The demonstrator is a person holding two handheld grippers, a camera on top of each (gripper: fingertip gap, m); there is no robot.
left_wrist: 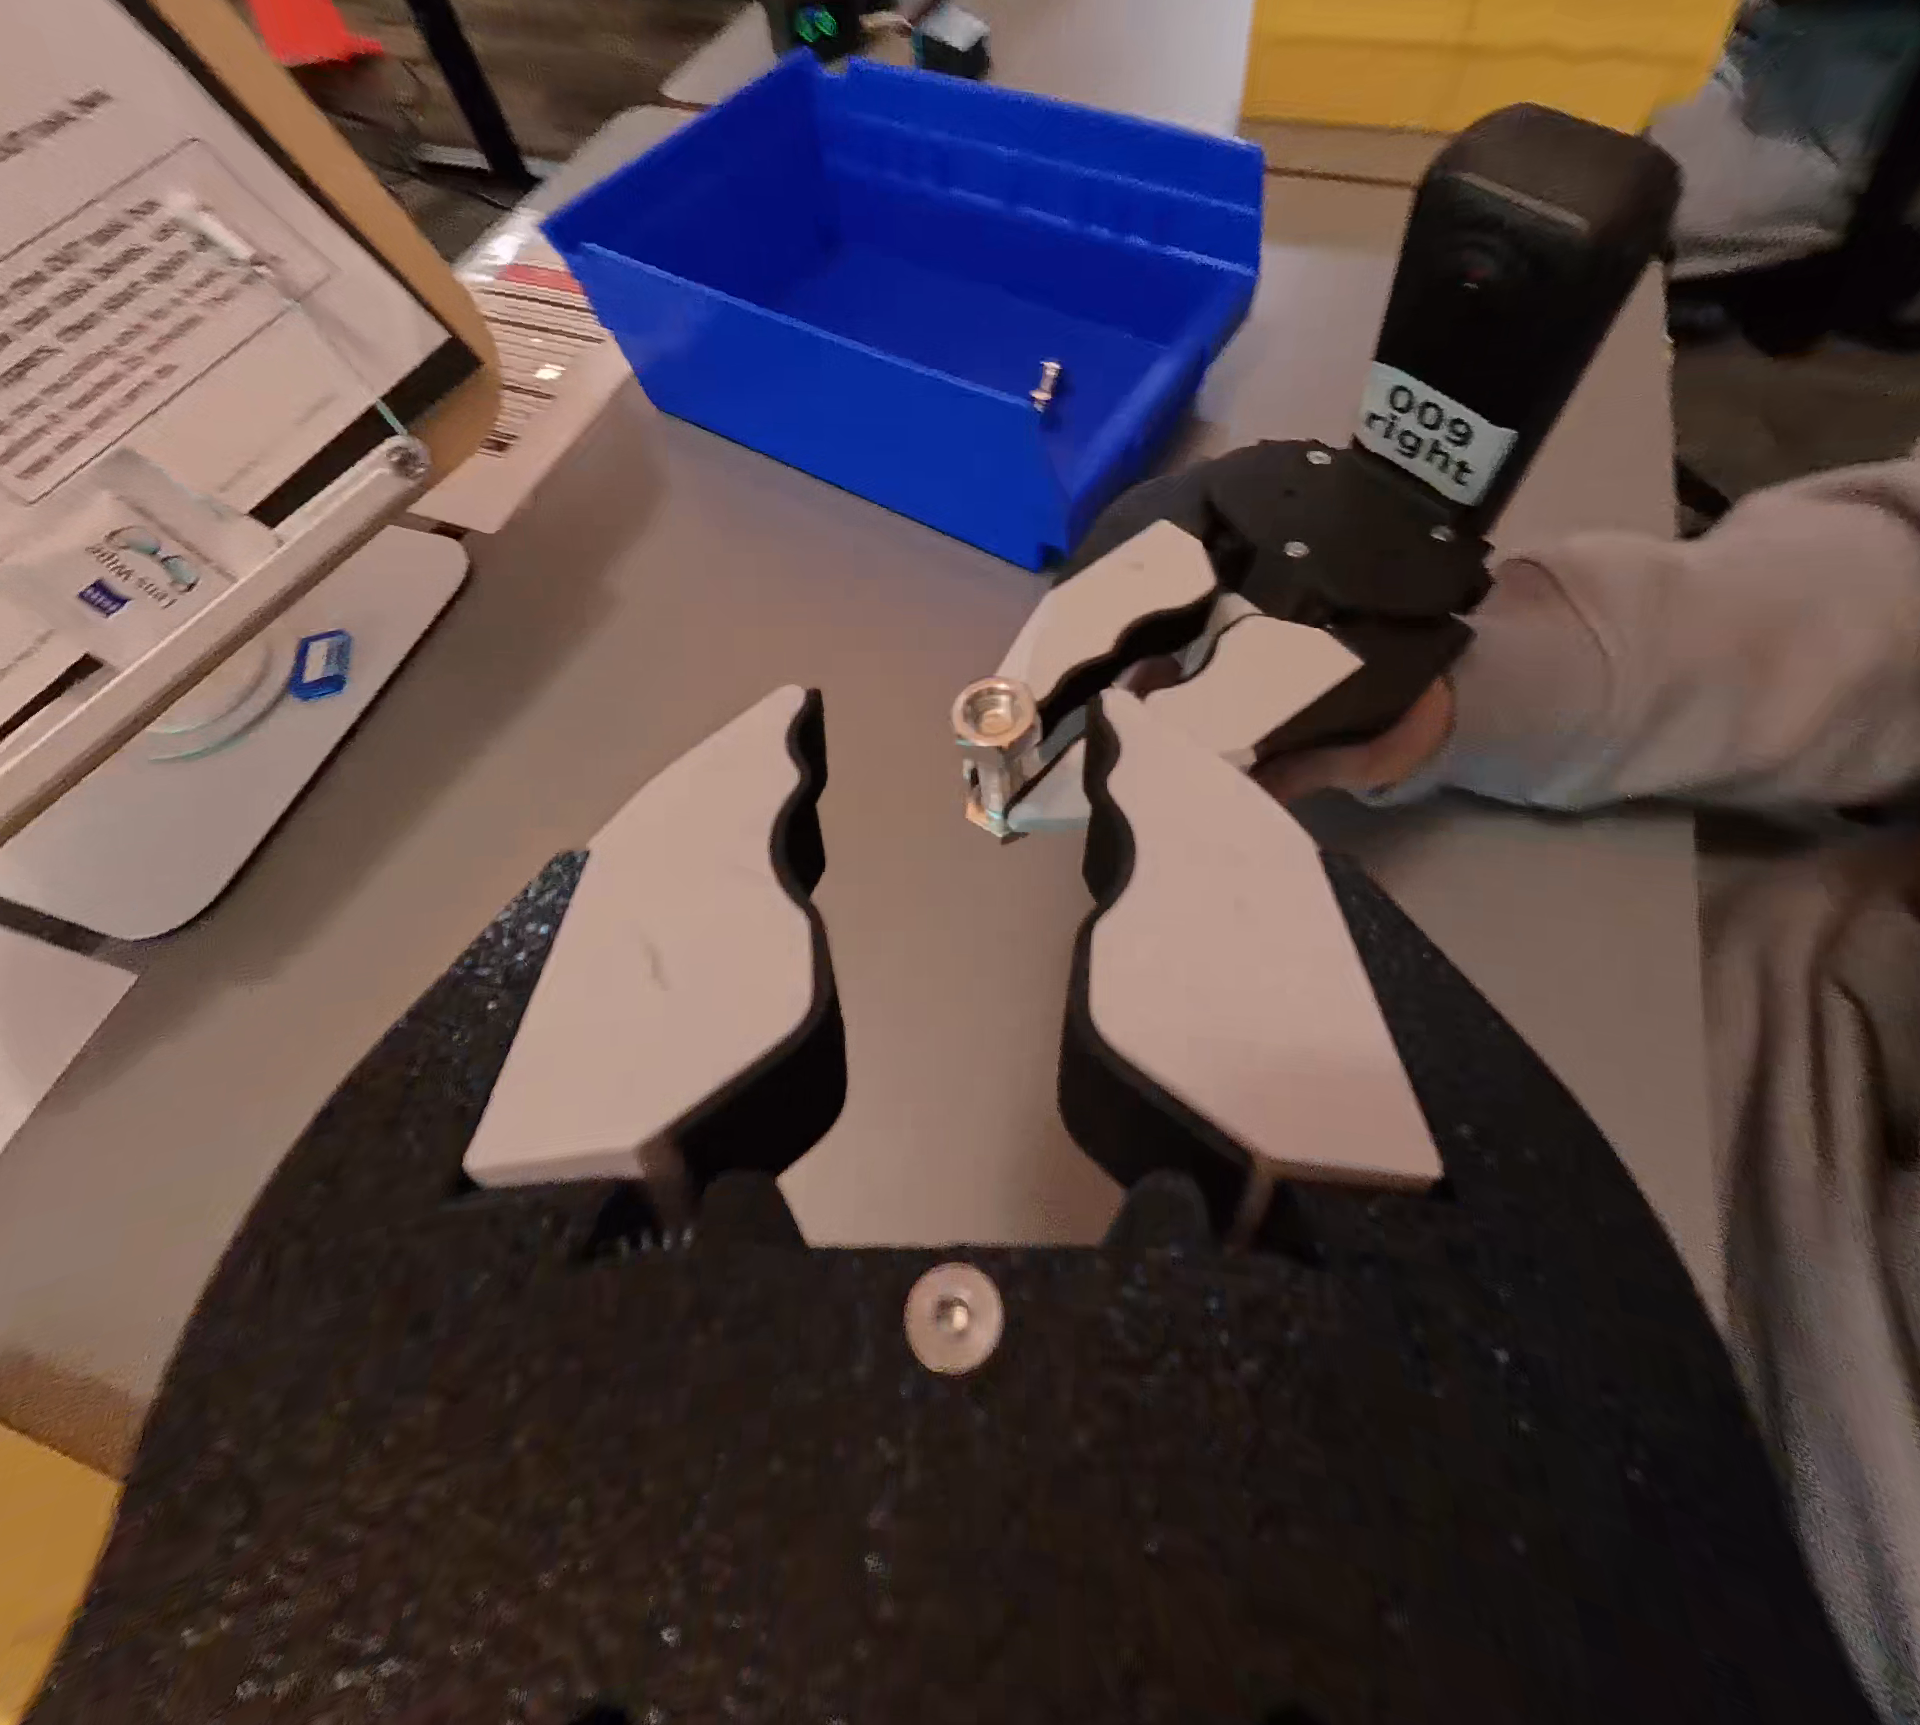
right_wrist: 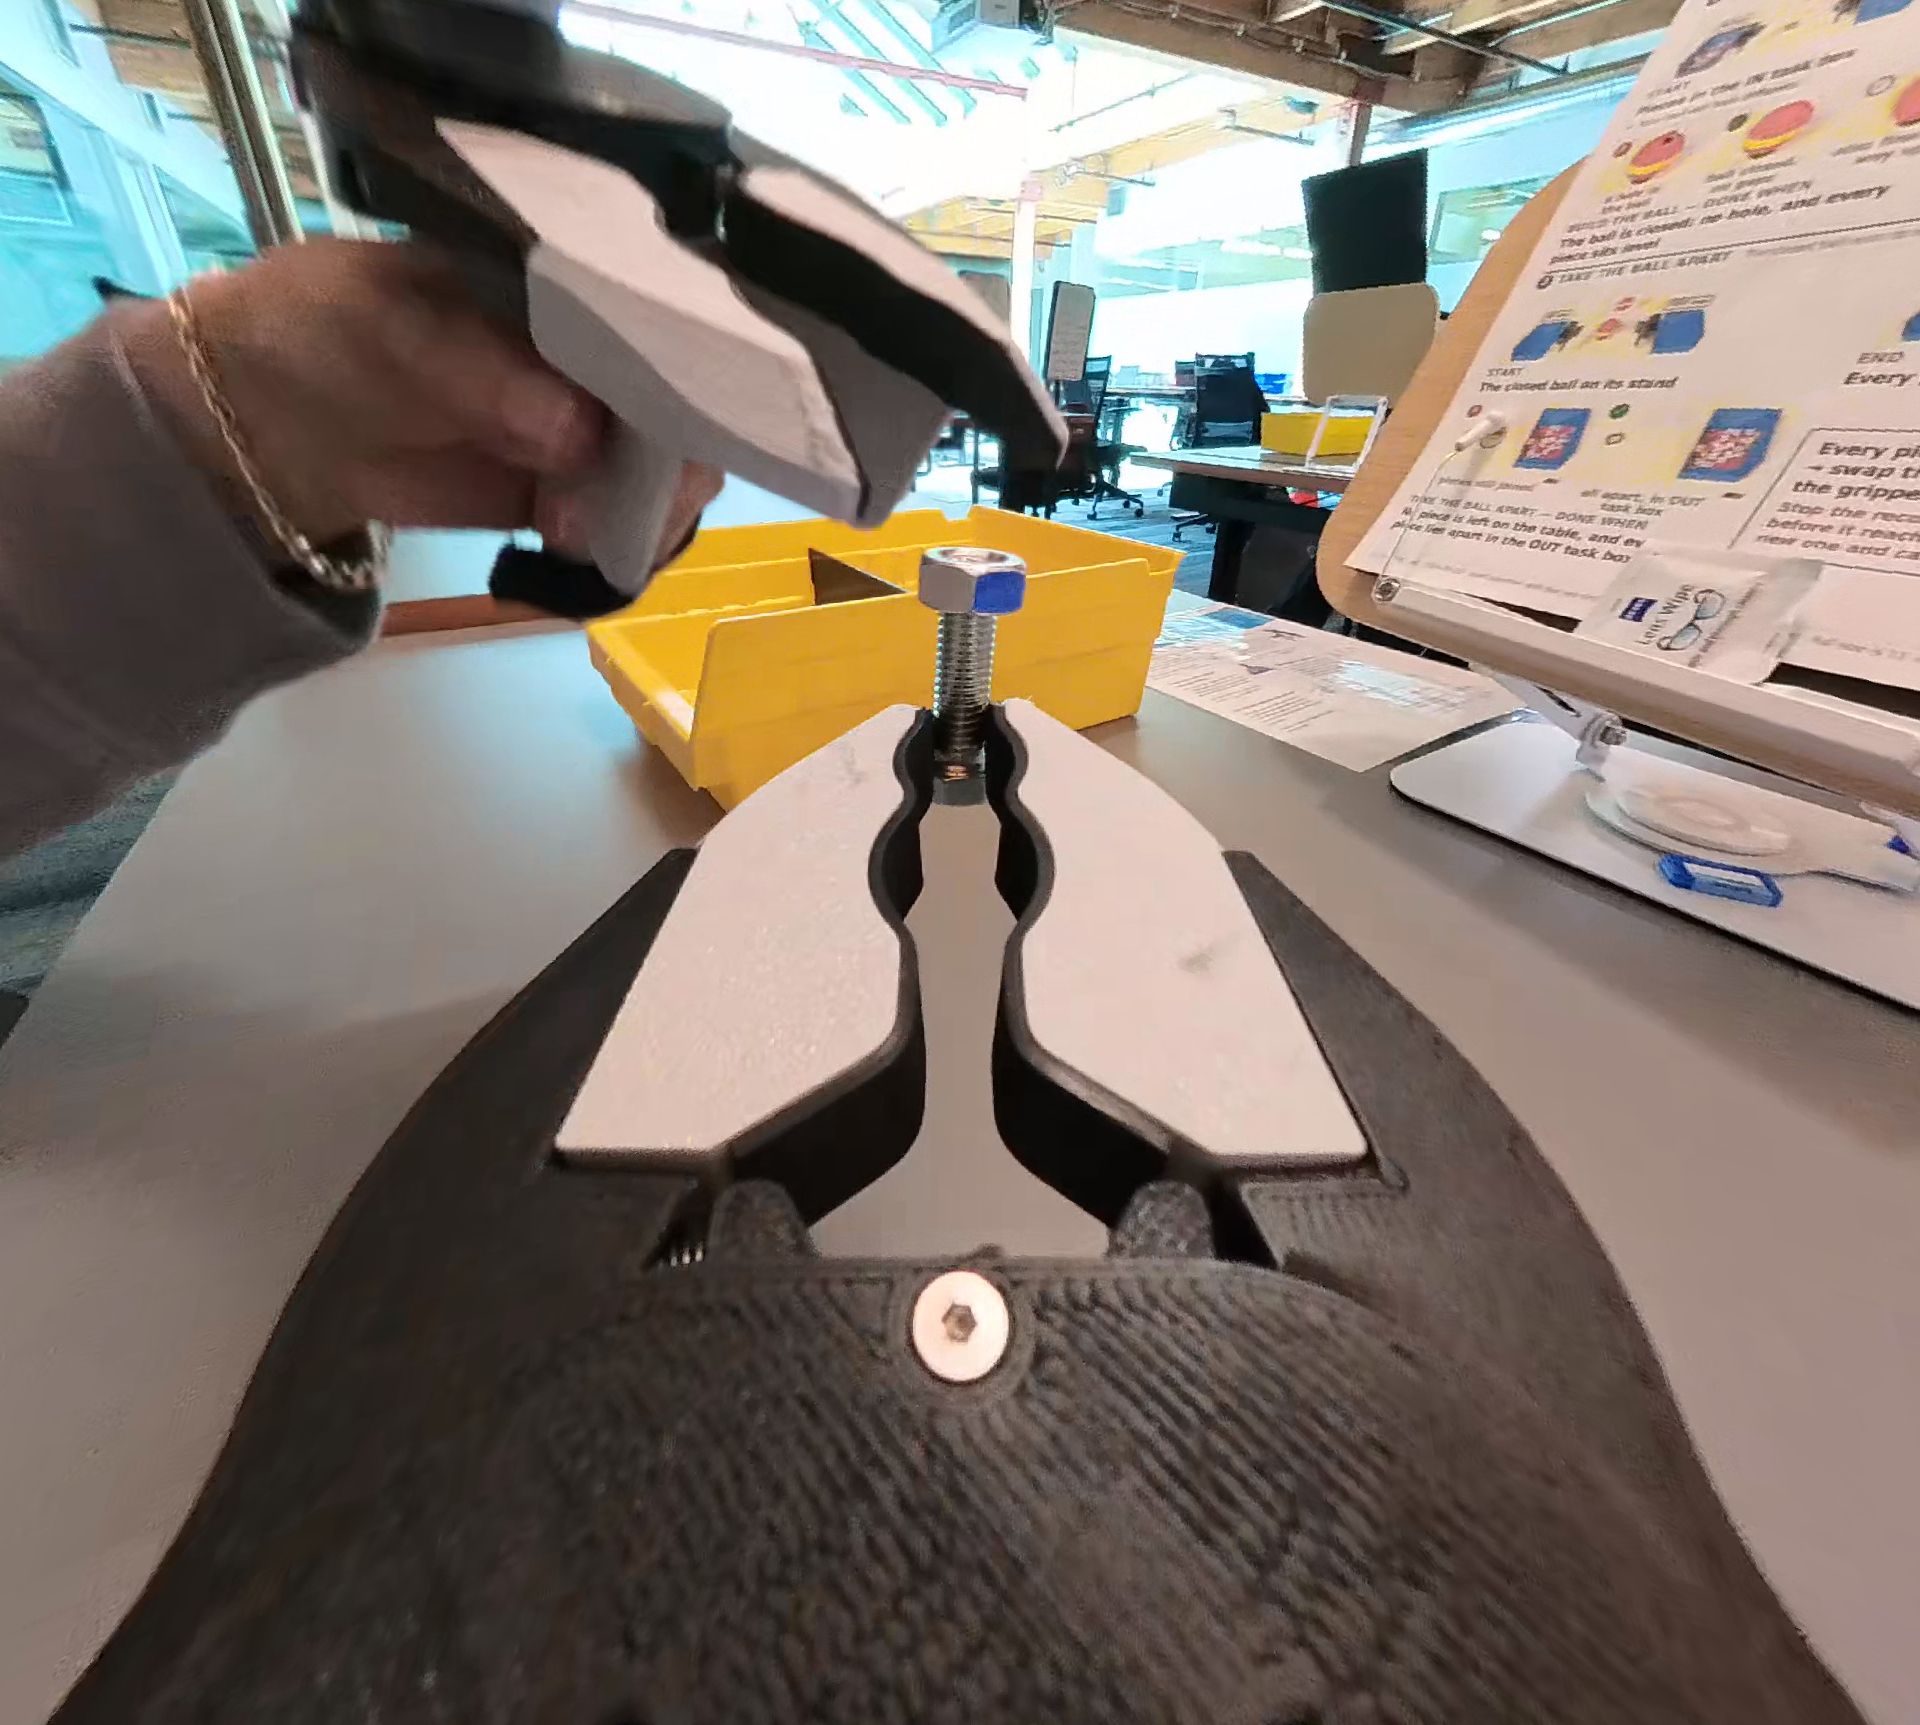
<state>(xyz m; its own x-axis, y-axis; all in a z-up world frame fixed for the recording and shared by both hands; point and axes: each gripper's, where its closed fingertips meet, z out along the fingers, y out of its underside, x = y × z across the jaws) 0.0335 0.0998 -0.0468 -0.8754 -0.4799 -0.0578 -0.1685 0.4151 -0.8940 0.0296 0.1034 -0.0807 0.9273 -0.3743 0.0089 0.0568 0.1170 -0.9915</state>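
Grey counter (right_wrist: 312,844), yellow bin (right_wrist: 831,667) behind: my right tool (right_wrist: 961,740) clamps an upright bolt (right_wrist: 964,657) low on its thread, nut (right_wrist: 971,579) uppermost; my left tool (left_wrist: 951,771), jaws wide and bare, hovers just above-left.
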